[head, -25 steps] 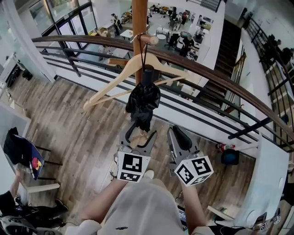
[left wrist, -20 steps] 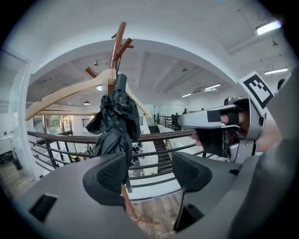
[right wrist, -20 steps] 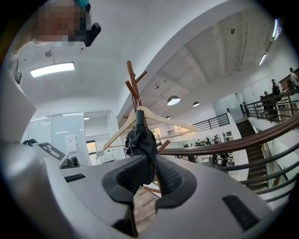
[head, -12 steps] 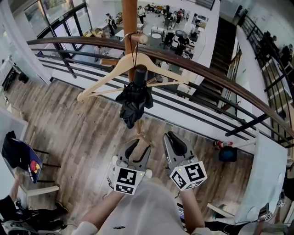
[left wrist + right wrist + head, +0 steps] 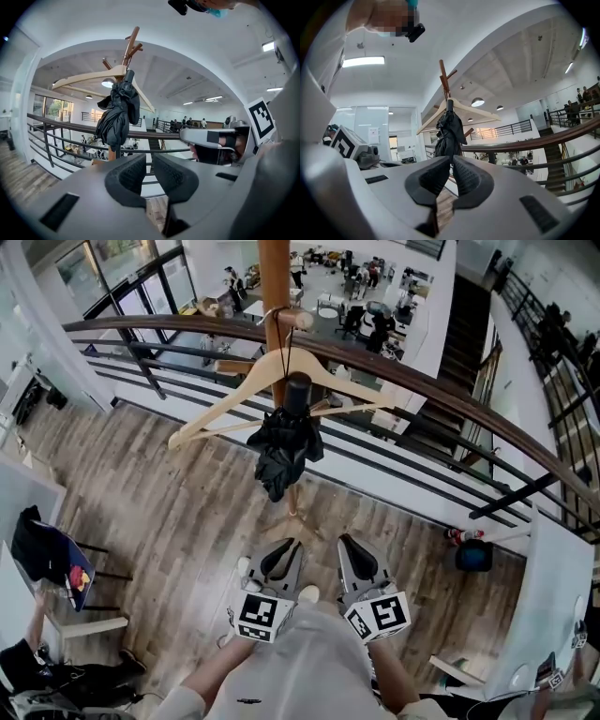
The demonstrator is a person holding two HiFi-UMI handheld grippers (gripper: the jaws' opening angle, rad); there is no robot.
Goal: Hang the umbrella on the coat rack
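Note:
The black folded umbrella (image 5: pixel 284 448) hangs by its strap from a peg of the wooden coat rack (image 5: pixel 274 296), in front of a wooden hanger (image 5: pixel 234 404). It hangs free, touched by neither gripper. My left gripper (image 5: pixel 286 549) is below and nearer than the umbrella; its jaws have just been closing and stand shut with nothing between them. My right gripper (image 5: pixel 352 547) beside it has also just been closing and is shut on nothing. In the left gripper view the umbrella (image 5: pixel 116 117) hangs beyond the left gripper (image 5: pixel 149 161). The right gripper view shows the umbrella (image 5: pixel 449 129) past the right gripper (image 5: pixel 451 161).
A curved wooden handrail on dark metal rails (image 5: pixel 441 395) runs behind the rack, with an open lower floor beyond. Wood flooring (image 5: pixel 159 521) lies under the rack. A blue bucket (image 5: pixel 469 557) stands at the right and a chair with a dark bag (image 5: pixel 42 554) at the left.
Both grippers have drawn back from the umbrella and sunk. The left jaws, wide open round the umbrella's lower end a second ago, have closed. The right jaws have closed too. The umbrella hangs alone.

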